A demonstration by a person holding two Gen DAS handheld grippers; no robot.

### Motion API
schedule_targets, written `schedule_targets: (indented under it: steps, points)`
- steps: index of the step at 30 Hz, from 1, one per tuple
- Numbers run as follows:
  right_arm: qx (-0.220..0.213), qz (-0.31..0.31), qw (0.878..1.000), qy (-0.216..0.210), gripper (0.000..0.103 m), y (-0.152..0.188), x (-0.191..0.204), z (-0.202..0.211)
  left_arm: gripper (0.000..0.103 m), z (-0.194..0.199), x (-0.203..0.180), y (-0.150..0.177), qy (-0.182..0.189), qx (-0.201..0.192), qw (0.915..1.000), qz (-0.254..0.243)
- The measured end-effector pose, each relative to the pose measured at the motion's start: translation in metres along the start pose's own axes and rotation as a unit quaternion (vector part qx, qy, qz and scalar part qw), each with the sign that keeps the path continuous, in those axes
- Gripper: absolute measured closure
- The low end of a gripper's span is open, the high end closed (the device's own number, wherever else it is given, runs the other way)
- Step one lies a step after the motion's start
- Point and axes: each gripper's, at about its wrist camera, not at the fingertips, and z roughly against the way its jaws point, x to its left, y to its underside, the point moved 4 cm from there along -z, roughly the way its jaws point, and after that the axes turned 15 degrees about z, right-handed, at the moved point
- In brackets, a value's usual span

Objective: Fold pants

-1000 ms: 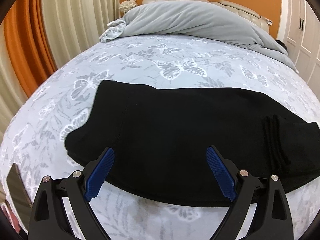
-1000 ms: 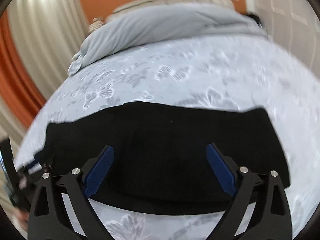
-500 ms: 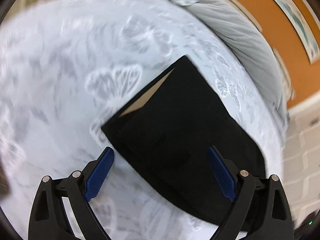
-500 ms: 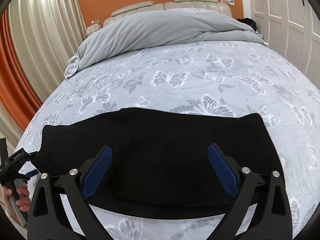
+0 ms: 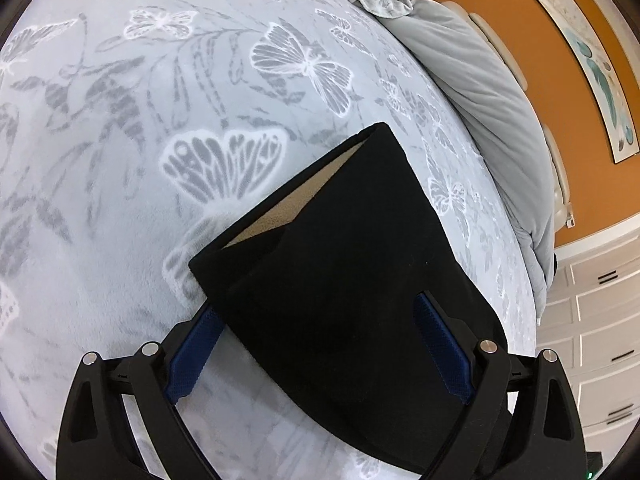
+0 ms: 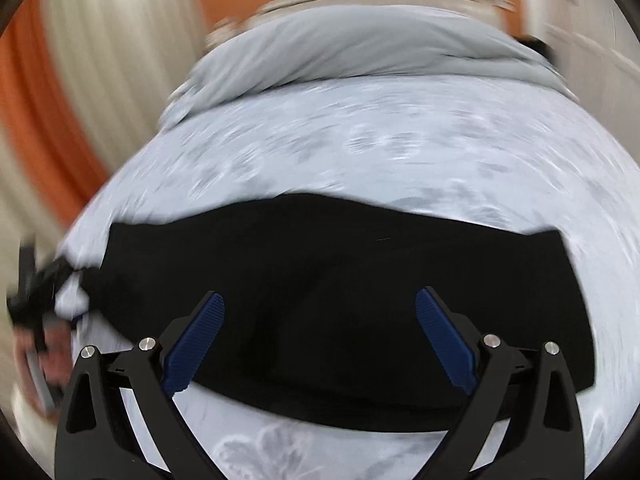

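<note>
**Open claws flank black pants on a bed**

Black pants [image 5: 352, 300] lie flat on a bed [image 5: 120, 160] covered with a pale butterfly print. They are already doubled into a long band, likely leg over leg.

In the left wrist view, the left claw [image 5: 320, 348] is spread wide, straddling one end of the band. The end points toward 11 o'clock, where a tan lining shows inside the opening. One pad appears tucked under the edge, probably readying a pinch.

In the blurred right wrist view, the right claw [image 6: 320, 344] gapes too, over the band's near edge. A grey duvet [image 6: 360, 48] lies at 12 o'clock.
</note>
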Motion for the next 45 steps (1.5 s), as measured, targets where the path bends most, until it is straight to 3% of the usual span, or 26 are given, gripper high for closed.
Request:
schedule_targets:
  steps: [3,4,6,7,9,11,13,15,16,17,19,20,21,22,25,28,31,32,33,34,36,37,39,40,42,45]
  points:
    - [0.025,0.092,0.995,0.04,0.01,0.004,0.036,-0.026,0.011,-0.002,-0.004,0.002,-0.013,-0.003,0.9998,-0.013]
    - [0.04,0.113,0.992,0.048,0.029,0.008,0.042,-0.039,0.011,-0.002,-0.005,0.004,-0.017,-0.004,0.9997,-0.019]
    - [0.064,0.114,0.991,0.028,0.078,0.013,0.045,-0.06,0.011,-0.003,-0.007,0.005,-0.021,-0.002,0.9994,-0.026]
    - [0.051,0.106,0.993,0.033,0.087,0.01,0.044,-0.059,0.011,-0.003,-0.007,0.005,-0.021,-0.001,0.9995,-0.026]
    - [0.029,0.107,0.993,0.039,0.088,-0.003,0.049,-0.049,0.011,-0.004,-0.006,0.002,-0.017,0.003,0.9996,-0.021]
    - [0.01,0.105,0.994,0.01,0.088,-0.01,0.055,-0.042,0.011,-0.005,-0.006,0.0,-0.012,0.005,0.9998,-0.014]
    - [0.037,0.085,0.995,-0.046,0.084,-0.004,0.059,-0.056,0.012,-0.007,-0.007,-0.001,-0.009,0.005,0.9998,-0.017]
    - [0.04,0.052,0.996,-0.061,0.082,-0.001,0.051,-0.057,0.016,-0.008,-0.011,0.001,-0.009,0.001,0.9995,-0.03]
    - [0.035,0.033,0.997,-0.067,0.08,-0.002,0.045,-0.053,0.025,-0.009,-0.015,0.004,-0.006,-0.002,0.9991,-0.042]
    - [0.027,0.012,0.997,-0.066,0.075,-0.006,0.036,-0.046,0.044,-0.011,-0.019,0.006,-0.011,-0.001,0.9984,-0.056]
    - [-0.003,-0.016,0.999,-0.04,0.028,-0.012,0.015,-0.023,0.075,-0.015,-0.025,0.011,-0.018,0.002,0.9971,-0.074]
    - [-0.02,-0.024,0.999,-0.013,0.017,-0.014,0.004,-0.01,0.086,-0.017,-0.029,0.014,-0.01,0.006,0.9969,-0.077]
    - [-0.036,-0.026,0.999,0.017,0.011,-0.014,-0.006,0.002,0.086,-0.016,-0.032,0.016,-0.007,0.003,0.9969,-0.078]
    - [-0.043,-0.028,0.998,0.043,0.011,-0.013,-0.017,0.013,0.087,-0.012,-0.039,0.019,-0.008,-0.009,0.9964,-0.084]
    - [-0.034,-0.064,0.995,0.07,0.011,-0.005,-0.046,0.026,0.087,0.011,-0.07,0.035,0.009,-0.042,0.991,-0.127]
    - [-0.032,-0.132,0.989,0.062,0.011,0.004,-0.078,0.037,0.087,0.049,-0.126,0.075,0.053,-0.074,0.9716,-0.219]
    - [-0.047,-0.188,0.981,0.034,0.011,0.013,-0.103,0.049,0.082,0.065,-0.173,0.14,0.088,-0.064,0.9422,-0.317]
    - [-0.05,-0.198,0.978,0.028,0.011,0.017,-0.108,0.053,0.058,0.06,-0.183,0.164,0.091,-0.052,0.9321,-0.347]
    - [-0.049,-0.203,0.978,0.025,0.011,0.018,-0.111,0.054,0.017,0.05,-0.189,0.185,0.088,-0.034,0.9234,-0.372]
    - [-0.048,-0.206,0.977,0.02,0.011,0.019,-0.113,0.055,0.005,0.034,-0.19,0.21,0.078,-0.017,0.9141,-0.398]
    - [-0.04,-0.218,0.975,0.0,0.011,0.023,-0.118,0.051,0.009,0.01,-0.178,0.239,0.032,-0.032,0.8999,-0.434]
    - [-0.038,-0.228,0.973,-0.012,0.011,0.025,-0.12,0.049,0.01,0.009,-0.174,0.243,0.023,-0.04,0.8968,-0.44]
    - [-0.037,-0.244,0.968,-0.046,0.011,0.028,-0.121,0.044,0.01,0.023,-0.167,0.241,0.04,-0.05,0.8961,-0.439]
    - [-0.035,-0.252,0.965,-0.069,0.011,0.028,-0.119,0.04,0.008,0.041,-0.161,0.231,0.059,-0.063,0.9,-0.427]
    - [-0.026,-0.263,0.956,-0.127,0.011,0.027,-0.111,0.024,0.007,0.066,-0.155,0.207,0.085,-0.088,0.9112,-0.394]
    - [0.005,-0.262,0.951,-0.163,0.011,0.028,-0.092,-0.003,0.006,0.077,-0.148,0.173,0.08,-0.105,0.9291,-0.346]
